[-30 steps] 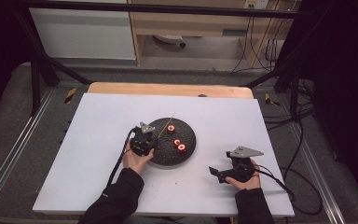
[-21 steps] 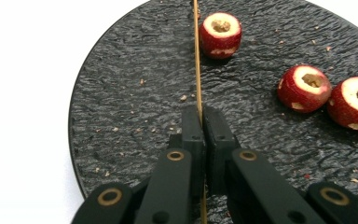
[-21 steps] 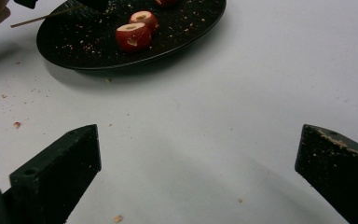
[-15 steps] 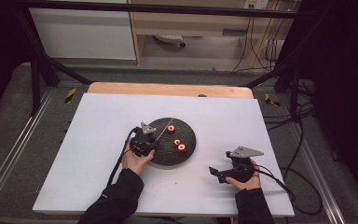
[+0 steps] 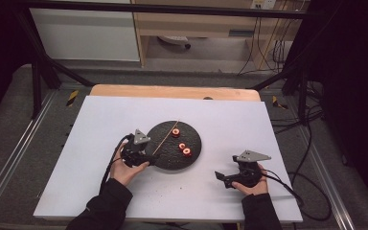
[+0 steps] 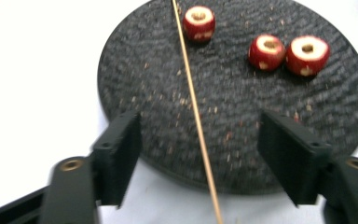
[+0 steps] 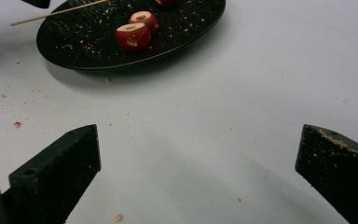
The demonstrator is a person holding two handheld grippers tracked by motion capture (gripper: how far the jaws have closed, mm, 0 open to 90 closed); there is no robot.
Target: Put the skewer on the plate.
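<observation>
Now, left tool (image 6: 198,158): its two black jaws stand apart and have just been opening. The thin wooden stick (image 6: 193,105) runs between them, but the jaws do not press on it.
Left tool's place: in the high view the left tool (image 5: 146,155) sits at the left rim of the black plate (image 5: 191,153), held in the person's left hand (image 5: 124,167).
Stick: it lies flat across the left part of the plate (image 6: 233,121), and its near end pokes out over the rim onto the bench. In the high view the stick (image 5: 164,139) slants up and to the right.
Red fruit pieces: three small round ones with pale tops and a hole in the middle lie on the plate. One (image 6: 199,22) lies just right of the stick. The other two (image 6: 266,51) (image 6: 307,55) touch each other, farther right.
Crumbs: little bits are spread over the plate.
Right tool (image 7: 198,172): its jaws stand wide apart with nothing between them, over the bare white bench (image 7: 242,93).
Right tool's place: in the high view the right tool (image 5: 223,176) is in the person's right hand (image 5: 251,179), well apart from the plate.
</observation>
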